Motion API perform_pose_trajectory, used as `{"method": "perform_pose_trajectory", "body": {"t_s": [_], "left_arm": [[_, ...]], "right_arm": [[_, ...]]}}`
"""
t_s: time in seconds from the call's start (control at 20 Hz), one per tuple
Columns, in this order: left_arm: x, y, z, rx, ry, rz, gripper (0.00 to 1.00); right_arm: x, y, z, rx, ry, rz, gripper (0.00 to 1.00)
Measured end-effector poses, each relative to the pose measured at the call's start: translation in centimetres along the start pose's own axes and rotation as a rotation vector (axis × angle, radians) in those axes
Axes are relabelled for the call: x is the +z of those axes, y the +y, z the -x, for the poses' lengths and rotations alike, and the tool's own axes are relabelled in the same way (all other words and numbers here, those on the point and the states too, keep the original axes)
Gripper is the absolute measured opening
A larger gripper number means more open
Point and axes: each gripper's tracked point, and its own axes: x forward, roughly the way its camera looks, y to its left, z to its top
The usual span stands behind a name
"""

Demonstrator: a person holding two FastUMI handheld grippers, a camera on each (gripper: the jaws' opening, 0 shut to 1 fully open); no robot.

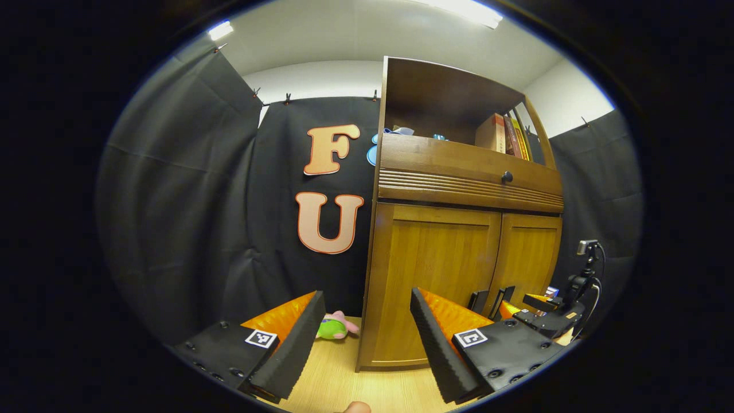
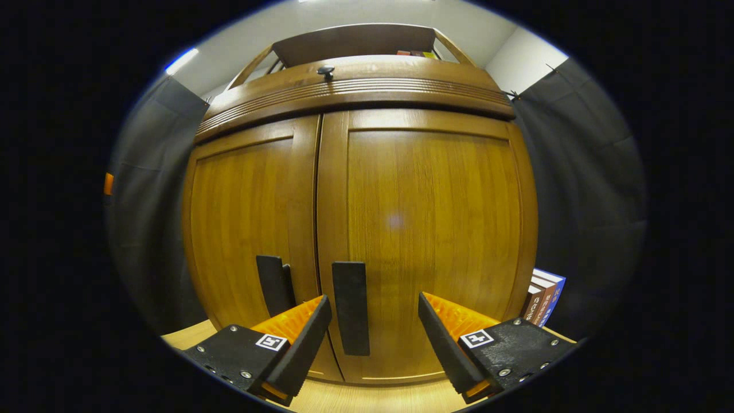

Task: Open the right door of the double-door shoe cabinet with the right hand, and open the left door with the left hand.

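Note:
The wooden shoe cabinet (image 1: 401,321) has both doors closed. In the left gripper view, my left gripper (image 1: 367,338) is open and stands well back from the cabinet's left front corner, with nothing between its fingers. The left door (image 1: 436,275) and right door (image 1: 530,258) each carry a black vertical handle near the middle seam. The right gripper (image 1: 545,315) hovers low in front of the right door. In the right gripper view, my right gripper (image 2: 373,310) is open, close to the right door (image 2: 430,218). The right handle (image 2: 351,307) stands between its fingers, nearer the left one. The left handle (image 2: 275,284) is just beyond.
A drawer with a dark knob (image 1: 507,177) sits above the doors, with an open shelf holding books (image 1: 504,135) on top. A green and pink plush toy (image 1: 335,327) lies left of the cabinet. Upright books (image 2: 545,298) stand by its right side. Light wood surface (image 1: 344,384) lies underfoot.

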Motion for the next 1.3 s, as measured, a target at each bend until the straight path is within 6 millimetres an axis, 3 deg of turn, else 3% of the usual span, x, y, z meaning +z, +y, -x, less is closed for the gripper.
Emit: {"method": "perform_pose_trajectory", "body": {"t_s": [0.15, 0.2, 0.25, 0.3, 0.35, 0.5, 0.55, 0.6, 0.7, 0.75, 0.8, 0.9, 1.3], "left_arm": [[-0.2, 0.1, 0.0, 0.002, -0.001, -0.004, 0.95], [-0.3, 0.2, -0.1, 0.003, 0.001, -0.003, 0.95], [-0.4, 0.1, 0.0, 0.002, 0.002, 0.000, 0.95], [-0.4, 0.1, 0.1, 0.000, 0.004, 0.003, 0.95], [-0.5, 0.2, 0.2, 0.002, 0.004, 0.005, 0.95], [-0.2, 0.4, 0.5, 0.007, -0.006, -0.005, 0.96], [-0.1, 0.4, 0.6, 0.010, -0.011, -0.008, 0.94], [0.0, 0.4, 0.7, 0.010, -0.015, -0.012, 0.99], [0.2, 0.3, 0.9, 0.005, -0.021, -0.022, 0.96], [0.2, 0.4, 1.0, 0.005, -0.022, -0.025, 0.95], [0.2, 0.4, 1.1, 0.004, -0.022, -0.026, 0.95], [0.1, 0.5, 1.3, 0.008, -0.021, -0.023, 0.95], [-0.8, 0.8, 1.1, 0.013, -0.003, -0.018, 0.95]], "right_arm": [[-0.7, 0.5, -0.7, 0.007, 0.011, -0.008, 1.00], [-0.7, 0.7, -0.8, 0.011, 0.012, -0.009, 0.93], [-0.9, 1.0, -1.0, 0.016, 0.012, -0.012, 1.00], [-1.1, 1.3, -1.2, 0.022, 0.018, -0.016, 1.00], [-1.3, 1.5, -1.4, 0.026, 0.028, -0.019, 0.88], [-1.9, 2.0, -1.7, 0.041, 0.052, -0.031, 0.75], [-2.1, 2.1, -1.7, 0.044, 0.057, -0.031, 0.80], [-2.3, 2.1, -1.7, 0.046, 0.063, -0.031, 0.77], [-2.5, 2.2, -1.8, 0.046, 0.073, -0.035, 0.57], [-2.6, 2.3, -1.8, 0.045, 0.078, -0.039, 0.39], [-2.6, 2.2, -1.8, 0.040, 0.081, -0.040, 0.47], [-2.7, 2.1, -1.8, 0.039, 0.083, -0.038, 0.39], [-2.8, 2.2, -0.2, 0.057, 0.075, -0.008, 0.31]]}}
